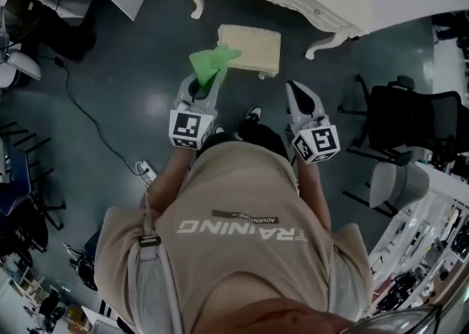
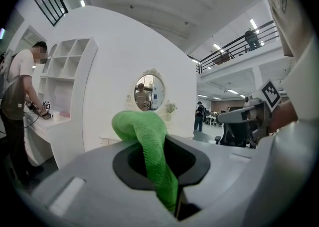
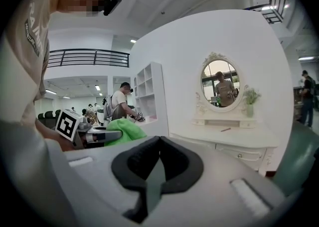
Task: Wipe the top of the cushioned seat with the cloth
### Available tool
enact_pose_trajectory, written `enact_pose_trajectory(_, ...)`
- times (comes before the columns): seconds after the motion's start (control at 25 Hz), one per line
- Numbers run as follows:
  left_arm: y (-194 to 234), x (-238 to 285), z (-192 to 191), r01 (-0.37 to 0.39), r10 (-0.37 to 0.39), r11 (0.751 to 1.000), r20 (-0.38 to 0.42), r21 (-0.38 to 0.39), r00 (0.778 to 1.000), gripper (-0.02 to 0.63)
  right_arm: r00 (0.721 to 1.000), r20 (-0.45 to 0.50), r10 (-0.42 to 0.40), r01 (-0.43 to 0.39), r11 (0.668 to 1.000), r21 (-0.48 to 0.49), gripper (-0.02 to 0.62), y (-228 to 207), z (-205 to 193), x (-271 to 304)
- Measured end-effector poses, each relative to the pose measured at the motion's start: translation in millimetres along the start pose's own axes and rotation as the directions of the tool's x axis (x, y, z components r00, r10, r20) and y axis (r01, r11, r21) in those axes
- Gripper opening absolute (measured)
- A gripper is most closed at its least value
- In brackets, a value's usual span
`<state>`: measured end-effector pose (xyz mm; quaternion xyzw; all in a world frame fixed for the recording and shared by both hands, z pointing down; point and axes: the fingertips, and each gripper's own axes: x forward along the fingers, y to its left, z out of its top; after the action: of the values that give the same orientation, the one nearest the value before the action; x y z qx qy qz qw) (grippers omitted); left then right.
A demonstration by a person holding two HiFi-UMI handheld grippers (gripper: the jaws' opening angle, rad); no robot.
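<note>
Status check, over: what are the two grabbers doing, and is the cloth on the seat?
Left gripper shut on green cloth. Right gripper shut, empty. Cloth shows by cushioned seat's corner, contact unclear. Seat top bare.

Right gripper jaws pressed together tip to tip, nothing btwn, low & left of oval mirror. Far left of mirror: left gripper w/ marker cube, green cloth bunched at its tip. Person stands by white shelves, btwn cloth & mirror.
</note>
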<state>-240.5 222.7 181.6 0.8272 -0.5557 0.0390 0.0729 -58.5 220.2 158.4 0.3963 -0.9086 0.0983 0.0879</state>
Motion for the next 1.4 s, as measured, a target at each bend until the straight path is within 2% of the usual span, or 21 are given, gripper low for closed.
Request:
enact_pose_trajectory(0.16,-2.6,7.7,0.9,-0.028,0.028,1.000,-0.009,0.005,1.000,0.048,1.000,0.004,0.023,-0.023,1.000,0.009,0.002,-12.8,1.0,6.1)
enact_pose_trajectory(0.44,-7.9,51.5,8.8,-0.080,0.081,0.996,-0.032,0.030,0.996,0.048,0.996,0.033,0.079,-0.080,0.997,0.016,0.002,-62.9,7.4,32.7)
enact_pose_trajectory(0.6,-24.5,84.4,24.7,-0.082,0.083,0.995,-0.027,0.060,0.996,0.048,0.994,0.044,0.100,-0.100,0.995,-0.008,0.002,-96.2,16.7,35.1)
enact_pose_trajectory(0.8,-48.1,132.6,37.8,-0.076,0.079,0.993,-0.031,0.090,0.996,0.048,0.992,0.044,0.116,-0.117,0.993,0.008,0.002,-147.7,17.1,37.0)
enact_pose_trajectory(1.04,-67.9,175.7,34.8,-0.106,0.107,0.994,-0.069,0.019,0.992,0.048,0.987,0.004,0.160,-0.160,0.986,-0.057,0.002,-192.9,5.0,44.5)
enact_pose_trajectory(1.24,-69.6,201.8,36.7,-0.118,0.121,0.992,-0.102,0.033,0.987,0.048,0.985,0.004,0.170,-0.168,0.979,-0.116,0.002,-220.1,9.9,55.2)
enact_pose_trajectory(1.4,-70.8,219.2,32.7,-0.121,0.123,0.992,-0.112,0.022,0.986,0.048,0.986,0.002,0.166,-0.166,0.982,-0.088,0.002,-233.4,1.9,59.7)
